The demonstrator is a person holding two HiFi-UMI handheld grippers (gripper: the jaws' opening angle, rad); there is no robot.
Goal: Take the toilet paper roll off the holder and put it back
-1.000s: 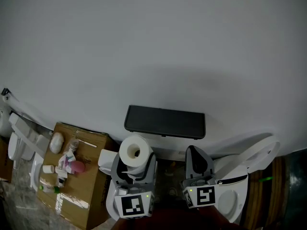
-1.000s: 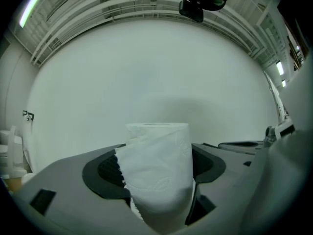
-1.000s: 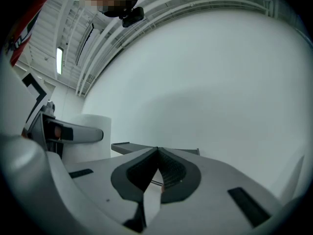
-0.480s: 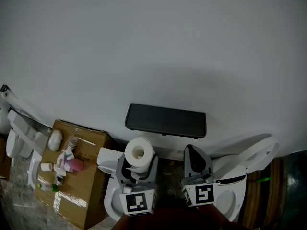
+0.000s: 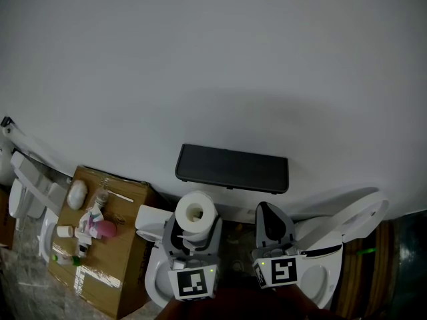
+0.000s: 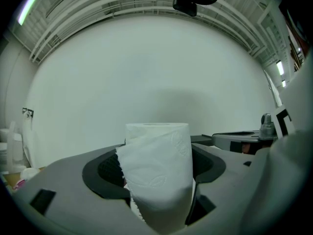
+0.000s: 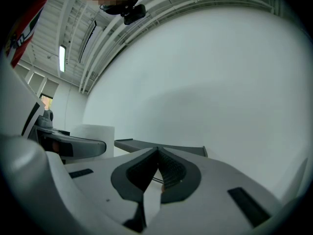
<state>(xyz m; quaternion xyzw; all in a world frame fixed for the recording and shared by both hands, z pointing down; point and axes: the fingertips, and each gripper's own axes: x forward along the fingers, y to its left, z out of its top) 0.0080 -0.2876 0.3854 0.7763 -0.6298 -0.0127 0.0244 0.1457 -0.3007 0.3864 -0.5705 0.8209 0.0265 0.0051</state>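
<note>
- One white wall (image 5: 213, 59) fills the scene ahead of both pairs of jaws.
- One cardboard box (image 5: 110, 245), strewn with small toiletries, sits well off to the left of the left jaws.
- One dark holder (image 5: 231, 169) is fixed to the wall just ahead of both sets of jaws, with no roll on it.
- Two grippers are in play. The left gripper (image 6: 156, 180) has its jaws spread wide and clamped on the sides of the roll. The right gripper (image 7: 156, 155), alongside, has its jaws pressed together on nothing.
- One toilet paper roll (image 5: 195, 213) stands upright between the left jaws, off the holder and just short of it, with a loose sheet hanging down its front.
- The likely risks: the hanging sheet could snag on the holder's edge and unwind, or the soft roll could crush or slip between the pads if the return is misaligned.
</note>
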